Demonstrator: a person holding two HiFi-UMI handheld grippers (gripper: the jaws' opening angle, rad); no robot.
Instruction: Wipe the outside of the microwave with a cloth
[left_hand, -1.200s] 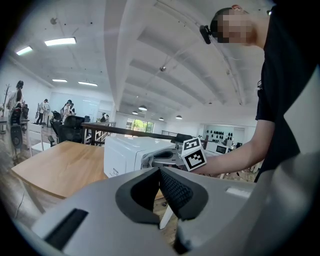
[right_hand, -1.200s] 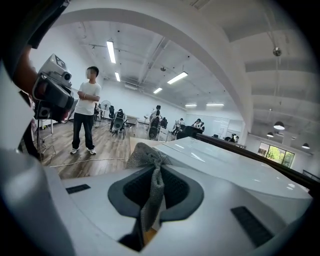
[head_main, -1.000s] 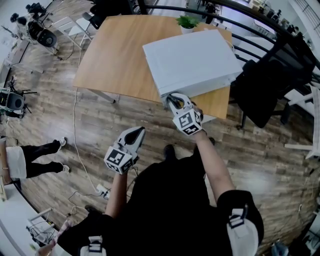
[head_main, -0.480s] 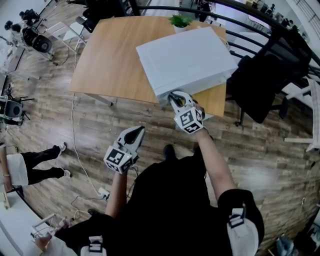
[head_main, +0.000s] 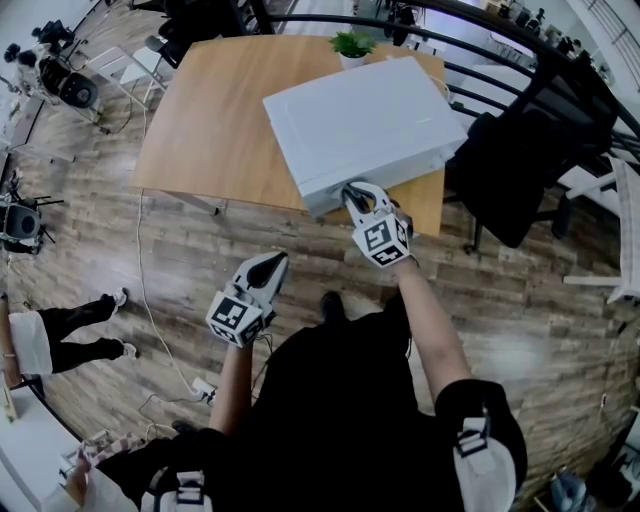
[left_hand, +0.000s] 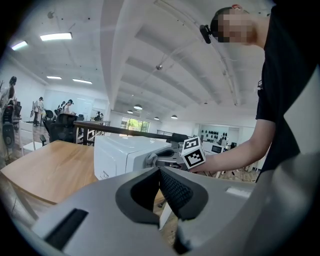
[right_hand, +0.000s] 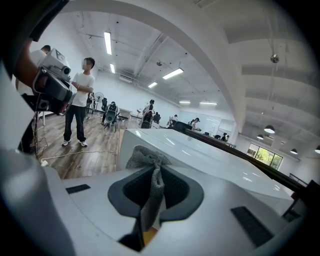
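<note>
The right gripper (head_main: 352, 190) has its jaws closed on a grey cloth (right_hand: 148, 159). It holds the cloth at the near long side of the microwave (head_main: 365, 120), close to that side's left corner. In the right gripper view the cloth stands up between the two pads as a thin strip, and its crumpled top lies against the white wall of the microwave (right_hand: 200, 155). The left gripper (head_main: 272, 262) has its jaws closed together with nothing between them (left_hand: 160, 172). It is well apart from the microwave, on the person's side of it and to the left, over the wooden floor (head_main: 200, 260).

The wooden table (head_main: 210, 110) carries the microwave on its right part, with the near side of the microwave close to the table's near edge. The microwave is a white box. In the head view its long axis goes from left to right and rises a little to the right, so one long side is turned to the person. I cannot tell which side has the door. A black chair (head_main: 520, 170) stands just to the right of the microwave. A small green plant (head_main: 350, 45) stands on the table just behind the microwave's far edge.
</note>
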